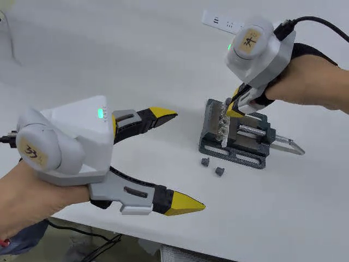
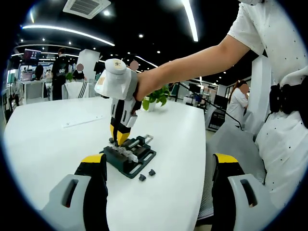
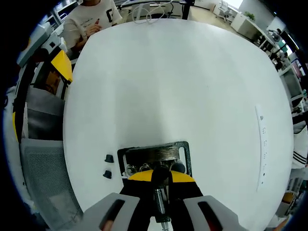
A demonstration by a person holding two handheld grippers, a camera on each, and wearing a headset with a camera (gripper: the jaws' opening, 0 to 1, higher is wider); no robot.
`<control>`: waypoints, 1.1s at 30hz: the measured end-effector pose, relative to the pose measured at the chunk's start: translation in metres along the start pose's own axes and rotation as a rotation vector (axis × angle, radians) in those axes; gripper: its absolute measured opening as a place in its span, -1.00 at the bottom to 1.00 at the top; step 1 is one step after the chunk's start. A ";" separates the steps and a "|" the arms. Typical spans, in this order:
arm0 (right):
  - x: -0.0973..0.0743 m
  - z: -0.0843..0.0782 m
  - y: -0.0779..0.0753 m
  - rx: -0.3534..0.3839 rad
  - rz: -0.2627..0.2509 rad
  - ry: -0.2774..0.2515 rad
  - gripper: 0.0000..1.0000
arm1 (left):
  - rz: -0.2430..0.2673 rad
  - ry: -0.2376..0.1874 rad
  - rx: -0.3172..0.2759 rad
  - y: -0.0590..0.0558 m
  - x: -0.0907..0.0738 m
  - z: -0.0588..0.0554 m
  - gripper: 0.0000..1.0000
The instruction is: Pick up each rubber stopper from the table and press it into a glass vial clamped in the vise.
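A white power strip lies flat at the far side of the head view, and black cables lie on the floor at the bottom. In the left gripper view, 2 long ceiling lights and an air vent sit overhead, with a green potted plant and a person in dark clothes further back. The right gripper view shows a person in a white printed T-shirt.
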State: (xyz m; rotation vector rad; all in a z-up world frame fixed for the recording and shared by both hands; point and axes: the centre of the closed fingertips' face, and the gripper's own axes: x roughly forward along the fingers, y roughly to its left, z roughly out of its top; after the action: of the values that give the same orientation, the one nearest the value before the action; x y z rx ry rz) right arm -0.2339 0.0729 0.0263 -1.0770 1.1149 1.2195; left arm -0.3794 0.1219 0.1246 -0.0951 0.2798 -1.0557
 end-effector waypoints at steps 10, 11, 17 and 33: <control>0.000 0.000 0.004 -0.011 -0.007 -0.032 -0.83 | -0.006 0.004 0.003 -0.001 -0.001 -0.002 0.79; 0.000 0.001 0.004 -0.006 -0.005 -0.037 -0.82 | -0.005 0.005 0.003 -0.001 -0.002 -0.002 0.79; -0.001 0.001 0.004 -0.002 -0.008 -0.055 -0.78 | -0.001 0.002 0.001 0.000 -0.003 -0.002 0.78; -0.020 -0.004 0.003 0.024 -0.009 -0.139 -0.88 | -0.004 0.005 0.001 -0.002 0.000 -0.002 0.76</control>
State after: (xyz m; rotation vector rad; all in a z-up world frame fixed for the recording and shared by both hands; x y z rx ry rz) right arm -0.2379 0.0663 0.0452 -0.9637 1.0146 1.2514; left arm -0.3818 0.1205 0.1231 -0.0919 0.2839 -1.0605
